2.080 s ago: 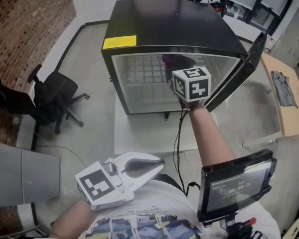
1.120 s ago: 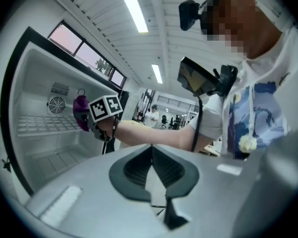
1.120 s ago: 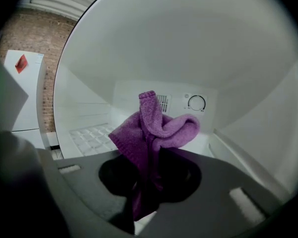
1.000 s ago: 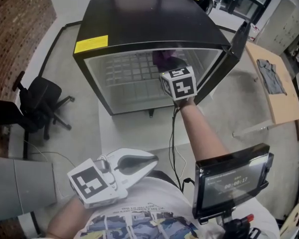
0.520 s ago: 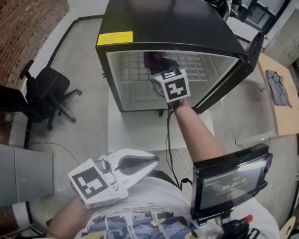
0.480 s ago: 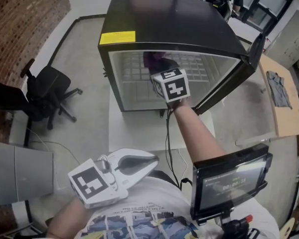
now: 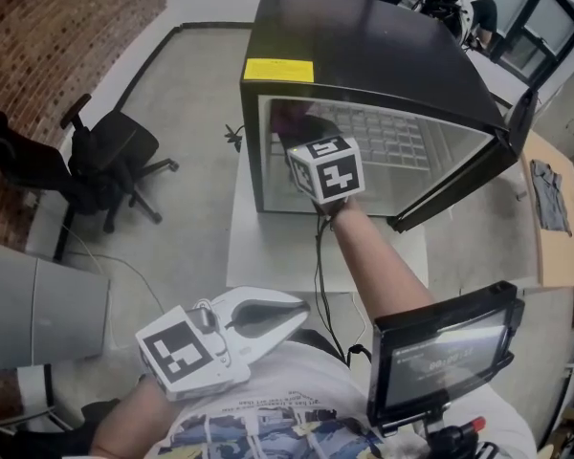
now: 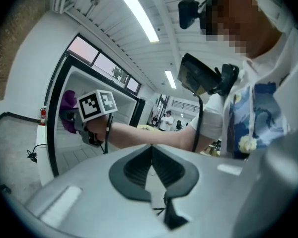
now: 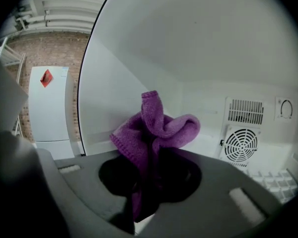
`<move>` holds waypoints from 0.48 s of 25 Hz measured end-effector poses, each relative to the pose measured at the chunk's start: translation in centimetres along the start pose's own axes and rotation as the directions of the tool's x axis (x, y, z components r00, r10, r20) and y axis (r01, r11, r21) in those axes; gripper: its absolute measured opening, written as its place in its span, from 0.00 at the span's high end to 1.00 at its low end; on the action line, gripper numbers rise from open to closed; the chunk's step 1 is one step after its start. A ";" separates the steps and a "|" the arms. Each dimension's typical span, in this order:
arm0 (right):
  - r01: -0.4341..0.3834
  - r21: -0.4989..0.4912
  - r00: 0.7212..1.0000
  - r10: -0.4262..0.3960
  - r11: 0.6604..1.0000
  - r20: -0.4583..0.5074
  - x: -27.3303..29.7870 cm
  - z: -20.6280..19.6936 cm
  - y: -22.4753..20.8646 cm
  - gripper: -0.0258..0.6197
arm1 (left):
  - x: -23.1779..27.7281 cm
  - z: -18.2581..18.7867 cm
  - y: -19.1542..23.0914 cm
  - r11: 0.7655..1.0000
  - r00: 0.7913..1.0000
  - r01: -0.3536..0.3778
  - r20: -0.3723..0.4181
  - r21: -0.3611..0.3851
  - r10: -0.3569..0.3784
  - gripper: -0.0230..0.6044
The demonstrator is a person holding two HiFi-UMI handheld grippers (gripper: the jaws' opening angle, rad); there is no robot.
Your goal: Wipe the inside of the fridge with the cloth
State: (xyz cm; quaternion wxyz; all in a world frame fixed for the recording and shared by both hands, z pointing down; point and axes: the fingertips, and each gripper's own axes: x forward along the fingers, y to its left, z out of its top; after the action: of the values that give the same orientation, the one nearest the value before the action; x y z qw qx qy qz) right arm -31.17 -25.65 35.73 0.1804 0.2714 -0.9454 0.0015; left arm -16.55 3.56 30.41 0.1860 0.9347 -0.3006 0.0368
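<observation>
A black office chair (image 7: 115, 156) stands on the concrete floor at far left, well apart from the work. The left gripper (image 7: 301, 318) is held low against the person's torso, its 2 jaws pressed together with nothing between them, pointing toward the fridge.

The black mini fridge (image 7: 364, 55) sits on a white counter (image 7: 268, 247), with a yellow label (image 7: 278, 70) on its top front edge. The right arm is stretched straight forward, forearm crossing the counter's front edge, and the right gripper (image 9: 149, 172) reaches into the left side of the opening. Its jaws are clamped on the purple cloth (image 9: 154, 128), which bunches up in folds above them. The cloth sits near the white left inner wall (image 9: 114, 98); whether it touches the wall cannot be told. Farther right inside, open room runs across the wire shelf (image 7: 383, 137) to the back wall with its round fan grille (image 9: 241, 145).

The fridge door (image 7: 469, 175) stands swung open to the right. A dark screen (image 7: 440, 347) hangs at the person's chest, lower right.
</observation>
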 end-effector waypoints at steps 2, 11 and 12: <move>-0.025 0.031 1.000 0.025 0.999 0.013 0.1 0.2 0.7 0.84 | -0.3 -0.1 -0.1 1.000 1.000 -0.003 0.000 -0.001 0.003 0.95; 0.064 0.061 0.995 -0.068 0.996 0.071 -4.3 0.2 -2.6 0.84 | 0.5 -0.7 -1.1 0.999 0.999 0.049 -0.021 0.015 -0.049 0.95; 0.088 0.058 0.993 -0.093 0.994 0.073 -5.3 0.1 -3.6 0.84 | 0.9 -0.7 -1.4 0.998 0.998 0.061 -0.026 0.018 -0.060 0.95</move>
State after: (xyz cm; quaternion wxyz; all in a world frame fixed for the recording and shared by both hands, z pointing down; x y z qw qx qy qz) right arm -25.15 -25.97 33.49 0.1371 0.3187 -0.9378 0.0091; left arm -14.96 4.42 30.76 0.1819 0.9446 -0.2695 0.0457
